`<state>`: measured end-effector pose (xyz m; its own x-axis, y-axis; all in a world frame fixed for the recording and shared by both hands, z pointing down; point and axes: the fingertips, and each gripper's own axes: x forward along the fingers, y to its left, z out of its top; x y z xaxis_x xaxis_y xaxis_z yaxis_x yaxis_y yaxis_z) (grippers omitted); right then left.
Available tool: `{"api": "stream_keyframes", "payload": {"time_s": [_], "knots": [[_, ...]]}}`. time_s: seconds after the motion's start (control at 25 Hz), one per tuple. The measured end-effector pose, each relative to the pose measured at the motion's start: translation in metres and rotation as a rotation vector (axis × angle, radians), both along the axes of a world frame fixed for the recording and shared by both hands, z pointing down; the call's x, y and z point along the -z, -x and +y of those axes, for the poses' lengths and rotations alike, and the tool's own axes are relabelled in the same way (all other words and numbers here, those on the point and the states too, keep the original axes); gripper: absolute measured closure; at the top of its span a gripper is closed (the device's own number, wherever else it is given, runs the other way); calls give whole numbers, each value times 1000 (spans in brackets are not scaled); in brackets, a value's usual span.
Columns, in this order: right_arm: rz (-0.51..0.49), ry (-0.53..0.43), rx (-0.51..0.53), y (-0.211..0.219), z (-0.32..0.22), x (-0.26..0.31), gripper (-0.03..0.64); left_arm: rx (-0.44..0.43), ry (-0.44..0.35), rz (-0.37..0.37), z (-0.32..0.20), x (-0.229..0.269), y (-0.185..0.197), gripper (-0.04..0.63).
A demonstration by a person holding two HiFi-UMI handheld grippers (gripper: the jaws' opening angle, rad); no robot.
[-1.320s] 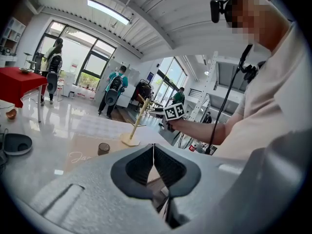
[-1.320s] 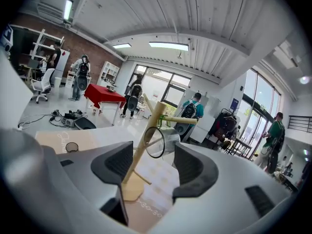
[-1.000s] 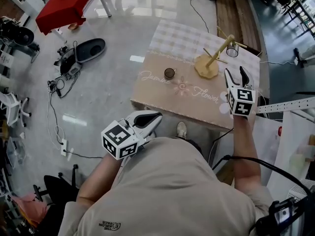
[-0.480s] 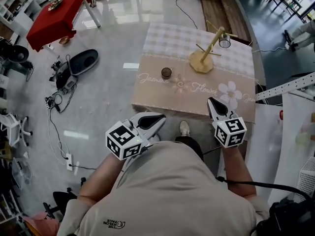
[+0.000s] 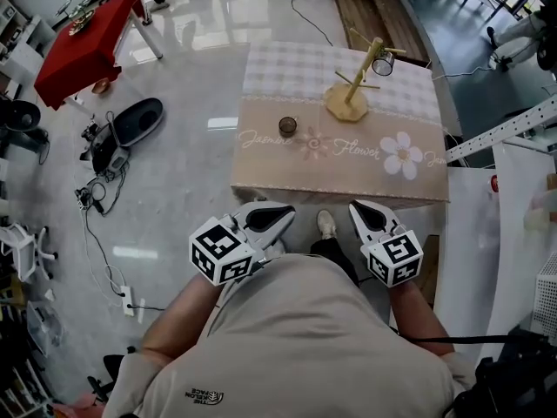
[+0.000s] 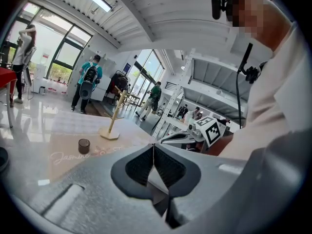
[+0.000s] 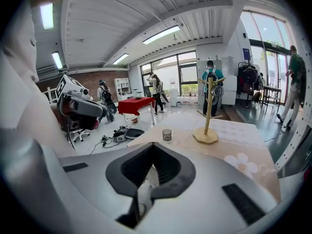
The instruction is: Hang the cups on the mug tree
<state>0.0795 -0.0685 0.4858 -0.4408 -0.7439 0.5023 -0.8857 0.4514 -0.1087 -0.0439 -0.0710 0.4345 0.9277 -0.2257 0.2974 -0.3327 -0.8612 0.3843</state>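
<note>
A wooden mug tree [image 5: 348, 103] stands on the far right of the cloth-covered table [image 5: 339, 181], with a glass cup [image 5: 383, 62] hanging from one upper peg. A second small glass cup [image 5: 287, 126] stands upright on the cloth, left of the tree. My left gripper [image 5: 285, 212] and right gripper [image 5: 355, 207] are both shut and empty, held close to my body, short of the table's near edge. The left gripper view shows the standing cup [image 6: 84, 146] and the tree [image 6: 113, 126] far ahead. From the right gripper view, the cup [image 7: 167, 134] and tree [image 7: 207, 126] are likewise distant.
A red-covered table [image 5: 83, 46] stands far left. Cables and black gear [image 5: 130, 129] lie on the floor left of the table. White perforated shelving [image 5: 505, 133] runs along the right. My shoe [image 5: 324, 225] shows below the table edge. People stand in the background.
My right gripper has drawn back from beside the mug tree to my body, and its jaws went from open to shut with nothing in them. The left gripper has barely shifted.
</note>
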Motion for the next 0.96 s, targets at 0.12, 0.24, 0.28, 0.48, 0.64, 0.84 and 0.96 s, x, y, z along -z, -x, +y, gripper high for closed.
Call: {"api": "stream_keyframes", "payload": {"time_s": [0.12,0.24,0.28,0.48,0.64,0.84,0.96], "knots": [[9,-6,22,12,4,0,603,3,6,0,3,-3,7,586],[20,-13,44,22,2,1,604,13,13,-4,4,-6,15,586],[21,-15,50,25,1,2,603,18,15,-5,4,-7,18,586],[29,-24,82,39,-6,6,604,41,17,-5,2,-8,30,586],[36,-26,103,47,-11,7,604,54,17,-2,2,-9,36,586],[47,-26,132,60,-12,9,604,70,20,-1,4,-10,48,586],[51,-24,143,67,-11,10,604,76,26,1,6,-10,54,586]]}}
